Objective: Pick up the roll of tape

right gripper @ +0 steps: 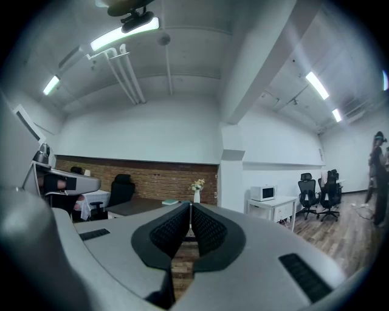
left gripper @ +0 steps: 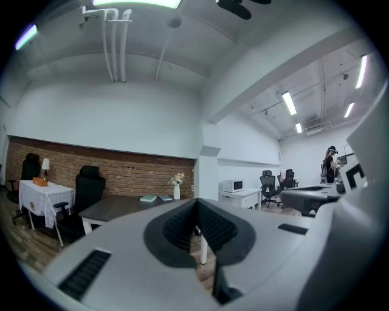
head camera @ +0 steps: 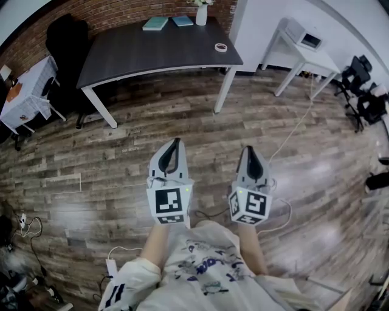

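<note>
Wood flooring [head camera: 121, 158] is running up to a dark table [head camera: 140, 54] against a brick wall [head camera: 115, 12]. The tape [head camera: 221, 47] is lying on the table near its right front corner, with a white vase [head camera: 201, 14] and two books [head camera: 155, 23] at the table's far edge. Well short of the table, the person is holding the left gripper [head camera: 177, 141] and right gripper [head camera: 249, 149] level, side by side. Both are pointing toward the table with jaws closed together, gripping nothing.
</note>
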`<move>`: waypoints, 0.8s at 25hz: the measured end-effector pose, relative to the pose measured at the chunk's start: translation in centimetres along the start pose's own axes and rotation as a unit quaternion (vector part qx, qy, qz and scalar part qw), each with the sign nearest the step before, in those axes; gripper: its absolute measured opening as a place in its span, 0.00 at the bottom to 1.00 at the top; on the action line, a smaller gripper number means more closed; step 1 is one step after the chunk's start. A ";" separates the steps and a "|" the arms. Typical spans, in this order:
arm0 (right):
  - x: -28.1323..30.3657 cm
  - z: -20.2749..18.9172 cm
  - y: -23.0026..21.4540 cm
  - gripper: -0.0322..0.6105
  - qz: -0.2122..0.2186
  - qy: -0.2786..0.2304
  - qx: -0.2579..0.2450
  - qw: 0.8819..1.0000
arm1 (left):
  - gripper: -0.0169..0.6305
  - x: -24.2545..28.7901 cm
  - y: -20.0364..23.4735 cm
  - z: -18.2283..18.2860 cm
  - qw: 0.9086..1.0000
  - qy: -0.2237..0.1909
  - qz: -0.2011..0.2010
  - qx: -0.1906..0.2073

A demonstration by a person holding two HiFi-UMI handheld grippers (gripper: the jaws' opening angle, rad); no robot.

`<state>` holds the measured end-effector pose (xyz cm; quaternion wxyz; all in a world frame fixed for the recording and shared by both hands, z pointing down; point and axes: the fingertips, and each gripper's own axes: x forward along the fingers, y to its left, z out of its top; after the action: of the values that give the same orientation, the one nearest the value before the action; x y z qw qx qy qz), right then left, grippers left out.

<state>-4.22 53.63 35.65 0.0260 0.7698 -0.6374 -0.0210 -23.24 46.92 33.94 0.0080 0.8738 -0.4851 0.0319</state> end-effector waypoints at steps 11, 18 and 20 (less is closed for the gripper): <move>1.9 -0.3 0.8 0.07 -0.008 0.004 0.005 1.000 | 0.03 1.5 1.8 -0.9 1.000 0.011 -0.004 0.002; 7.5 -2.0 -0.7 0.07 -0.014 0.017 0.020 1.000 | 0.03 7.0 2.8 -1.5 1.000 0.017 0.006 -0.006; 10.1 -2.1 -1.3 0.07 -0.010 0.016 0.020 1.000 | 0.03 9.5 3.2 -1.5 1.000 0.019 0.009 0.002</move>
<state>-0.89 43.99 37.68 0.0201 0.7768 -0.6295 0.0038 -21.01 37.30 36.00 0.0153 0.8687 -0.4926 0.0492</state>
